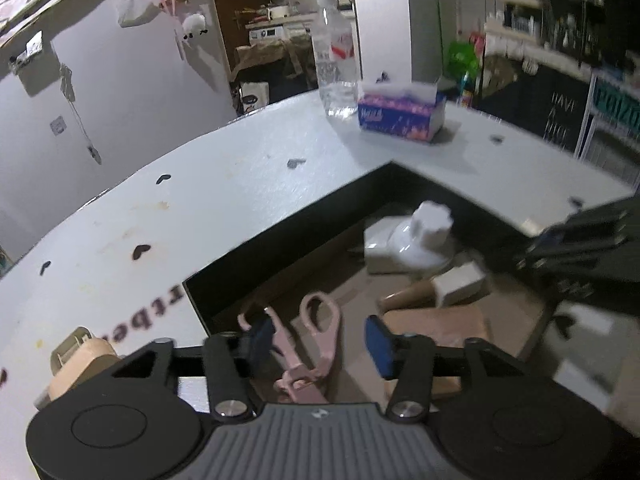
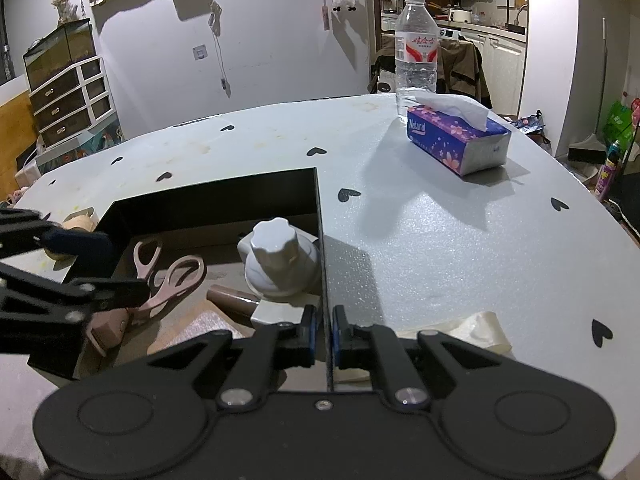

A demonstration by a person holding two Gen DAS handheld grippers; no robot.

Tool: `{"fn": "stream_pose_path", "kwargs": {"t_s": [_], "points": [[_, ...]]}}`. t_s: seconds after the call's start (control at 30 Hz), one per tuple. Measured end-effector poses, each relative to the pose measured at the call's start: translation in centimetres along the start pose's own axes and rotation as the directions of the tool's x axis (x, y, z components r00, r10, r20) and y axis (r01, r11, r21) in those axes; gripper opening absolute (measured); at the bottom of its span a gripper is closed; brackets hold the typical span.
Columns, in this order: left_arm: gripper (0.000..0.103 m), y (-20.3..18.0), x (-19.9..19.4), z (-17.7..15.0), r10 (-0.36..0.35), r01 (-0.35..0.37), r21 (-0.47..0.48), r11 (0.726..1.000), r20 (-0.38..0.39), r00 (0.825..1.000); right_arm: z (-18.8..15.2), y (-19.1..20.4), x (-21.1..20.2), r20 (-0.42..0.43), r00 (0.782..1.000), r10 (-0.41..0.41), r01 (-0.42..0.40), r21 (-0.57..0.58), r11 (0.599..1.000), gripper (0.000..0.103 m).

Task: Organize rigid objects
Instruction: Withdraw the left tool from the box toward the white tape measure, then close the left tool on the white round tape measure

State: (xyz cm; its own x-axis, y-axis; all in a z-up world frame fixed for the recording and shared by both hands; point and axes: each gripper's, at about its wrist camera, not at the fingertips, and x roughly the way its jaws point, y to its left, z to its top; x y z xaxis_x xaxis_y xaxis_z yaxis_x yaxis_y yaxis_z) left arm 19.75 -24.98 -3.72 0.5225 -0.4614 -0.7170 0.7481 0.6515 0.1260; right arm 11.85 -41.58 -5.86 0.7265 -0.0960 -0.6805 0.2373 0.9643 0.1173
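"Natural" in white on blue end of floral tissue pack [image 2: 456, 142]. Red-and-white label with Chinese characters on water bottle [image 2: 416, 50], too small to read. Upside-down letters "rtbe" printed on desk [image 1: 160, 310]. "POIZO" partly visible on teal sign [image 1: 618, 106] at right.

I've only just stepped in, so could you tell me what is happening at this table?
A person is sorting items into a black box with a gripper in each hand. The right gripper is shut on the box's near wall, steadying it. The left gripper hangs open over the pink scissors lying in the box, beside a white knobbed lid. A water bottle and tissue box stand on the table.
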Motion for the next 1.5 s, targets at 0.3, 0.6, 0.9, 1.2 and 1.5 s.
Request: {"fn": "stream_pose_path", "kwargs": {"t_s": [0.3, 0.6, 0.9, 1.2, 1.5], "points": [[0.098, 0.1, -3.6, -0.4, -0.057, 0.065, -0.067, 0.996, 0.103, 0.993, 0.0, 0.1, 0.0, -0.001, 1.0, -0.002, 0.002, 0.001, 1.0, 0.008], [0.103, 1.3, -6.1, -2.0, -0.007, 0.034, -0.159, 0.987, 0.167, 0.986, 0.0, 0.0, 0.0, -0.001, 1.0, -0.001, 0.001, 0.001, 1.0, 0.008], [0.103, 5.4, -7.8, -4.8, 0.15, -0.093, -0.324, 0.941, 0.157, 0.976, 0.0, 0.0, 0.0, -0.001, 1.0, -0.004, 0.004, -0.002, 1.0, 0.008], [0.103, 11.4, -10.0, -9.2, 0.418, -0.32, -0.509, 0.799, 0.088, 0.904, 0.1, 0.2, -0.1, -0.004, 1.0, -0.011, 0.011, -0.005, 1.0, 0.008], [0.102, 17.5, -10.4, -14.1, 0.619, -0.539, -0.616, 0.574, -0.106, 0.779, 0.2, 0.5, 0.0, -0.007, 1.0, -0.023, 0.023, -0.009, 1.0, 0.008]]}}
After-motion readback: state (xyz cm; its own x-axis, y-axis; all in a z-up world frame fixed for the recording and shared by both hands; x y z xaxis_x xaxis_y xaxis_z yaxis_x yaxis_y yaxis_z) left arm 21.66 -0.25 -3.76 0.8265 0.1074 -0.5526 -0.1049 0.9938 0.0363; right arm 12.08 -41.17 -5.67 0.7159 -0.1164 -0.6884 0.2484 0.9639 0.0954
